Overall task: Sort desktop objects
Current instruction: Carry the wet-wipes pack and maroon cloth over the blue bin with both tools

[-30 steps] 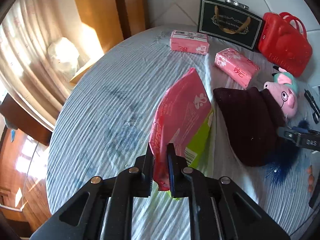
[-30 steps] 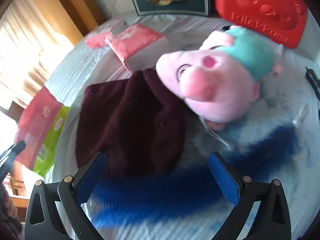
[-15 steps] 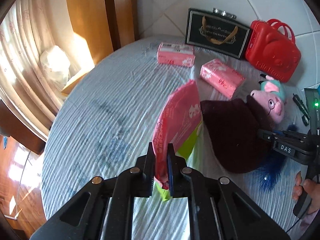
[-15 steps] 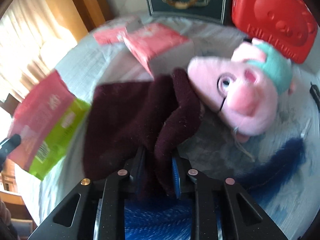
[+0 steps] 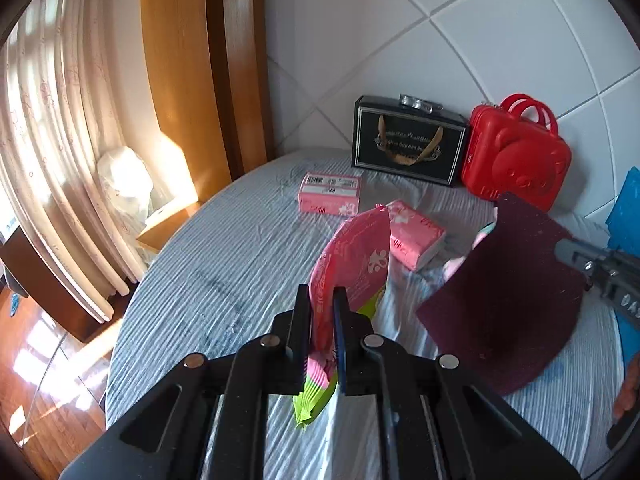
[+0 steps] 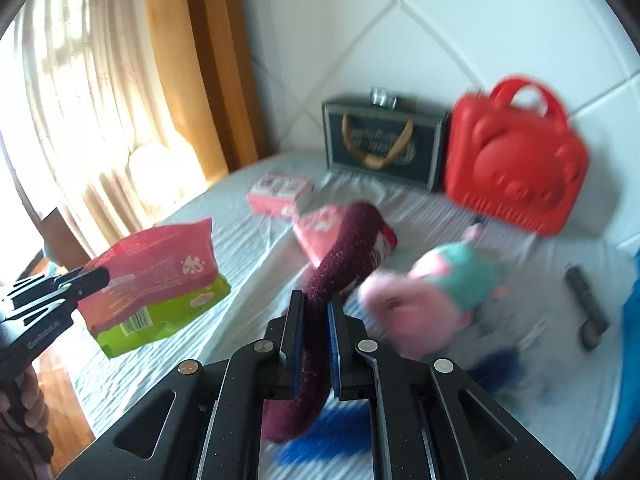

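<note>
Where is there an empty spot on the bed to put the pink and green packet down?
Bare striped cover runs along the curtain side, left of the tissue packs. The right side is crowded: pig toy, red case, black box.

A pink and green packet (image 5: 356, 264) hangs on edge at frame centre, lifted clear of the bench. A dark maroon cloth (image 5: 508, 300) hangs at right, also raised. Two pink tissue packs (image 5: 330, 199) lie flat beyond, above centre.
</note>
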A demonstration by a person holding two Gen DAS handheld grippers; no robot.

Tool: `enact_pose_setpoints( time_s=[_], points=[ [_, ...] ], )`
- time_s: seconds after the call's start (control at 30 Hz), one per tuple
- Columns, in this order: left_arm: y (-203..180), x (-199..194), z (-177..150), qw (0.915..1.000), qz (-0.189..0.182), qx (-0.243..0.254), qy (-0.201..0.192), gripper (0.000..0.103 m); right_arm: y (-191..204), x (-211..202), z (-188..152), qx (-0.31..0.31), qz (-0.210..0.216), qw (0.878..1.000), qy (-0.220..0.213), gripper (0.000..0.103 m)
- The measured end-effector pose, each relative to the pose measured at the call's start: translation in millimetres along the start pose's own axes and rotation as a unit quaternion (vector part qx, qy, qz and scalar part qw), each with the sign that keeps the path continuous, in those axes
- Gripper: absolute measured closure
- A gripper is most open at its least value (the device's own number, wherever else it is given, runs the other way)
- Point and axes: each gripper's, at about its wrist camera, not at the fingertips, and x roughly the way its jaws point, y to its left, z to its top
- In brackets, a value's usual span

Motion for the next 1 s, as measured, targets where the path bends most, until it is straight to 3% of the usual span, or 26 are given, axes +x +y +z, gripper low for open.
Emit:
enact_pose_setpoints(
  time_s=[0.37, 0.6, 0.8, 1.0],
  points=[
    [-66.5, -54.3, 19.1, 0.9977, -0.040, 0.023, -0.051, 0.093, -41.4, -126.5, 22.7, -0.018, -0.085, 0.990, -0.110, 0.092],
    [-144.8, -82.9, 36.4, 0.9916, -0.088, 0.058, -0.074, 0.093, -96.7, -208.0, 36.6, -0.009, -0.159, 0.975, -0.158, 0.093],
    [-242.1, -129.0, 61.5, 0.9757, -0.154, 0.096, -0.123, 0.093, -154.2, -313.8, 48.7, 0.003, -0.257, 0.945, -0.204, 0.093],
    [-365.3, -196.1, 86.4, 0.9471, -0.232, 0.129, -0.180, 0.093, -213.9, -419.0, 43.8, 0.012, -0.364, 0.904, -0.226, 0.093]
  ],
)
